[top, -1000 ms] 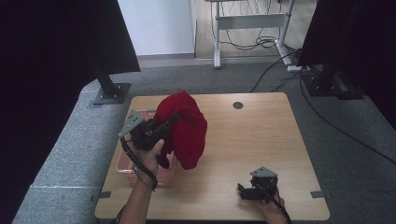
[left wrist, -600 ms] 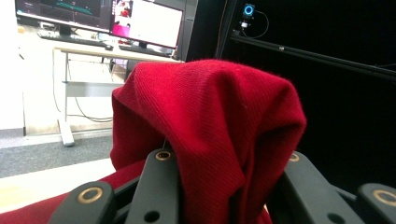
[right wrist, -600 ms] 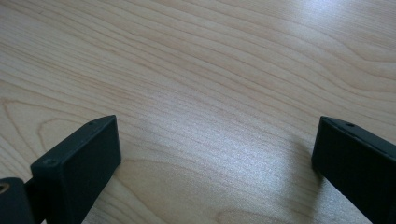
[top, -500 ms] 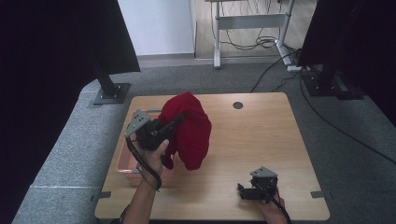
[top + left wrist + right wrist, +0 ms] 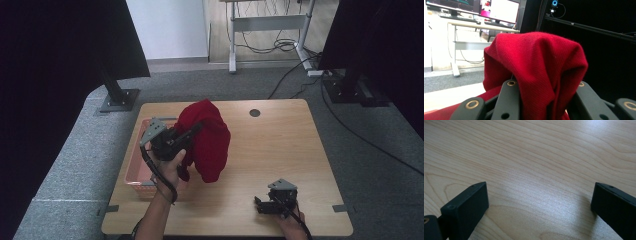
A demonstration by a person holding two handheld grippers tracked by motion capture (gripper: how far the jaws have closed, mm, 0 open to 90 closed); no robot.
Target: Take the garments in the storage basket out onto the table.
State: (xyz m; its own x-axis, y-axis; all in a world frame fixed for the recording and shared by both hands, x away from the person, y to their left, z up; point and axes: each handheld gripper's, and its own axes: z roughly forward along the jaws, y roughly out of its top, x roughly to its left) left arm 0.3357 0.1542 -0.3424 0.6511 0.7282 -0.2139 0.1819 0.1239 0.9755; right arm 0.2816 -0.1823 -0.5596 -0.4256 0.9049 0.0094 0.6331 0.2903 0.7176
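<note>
A red knitted garment (image 5: 207, 137) hangs bunched in the air over the table's left half, with my left gripper (image 5: 192, 131) shut on its upper fold. In the left gripper view the red garment (image 5: 536, 67) drapes over and between the black jaws, and the left gripper (image 5: 541, 87) points level toward the room. A pink basket (image 5: 135, 172) sits at the table's left edge, under the left hand. Near the front edge my right gripper (image 5: 258, 205) rests low on the wood, open. Bare wood lies between the spread jaws of the right gripper (image 5: 539, 197).
The wooden table (image 5: 280, 150) has a round cable hole (image 5: 254, 113) at the back. Black stands (image 5: 117, 97) flank the table on the grey carpet, and cables (image 5: 295, 75) run over the floor behind it. A desk frame (image 5: 265, 25) stands farther back.
The left gripper has carried the red garment a little toward the right and the back of the table. The right gripper has stayed where it was.
</note>
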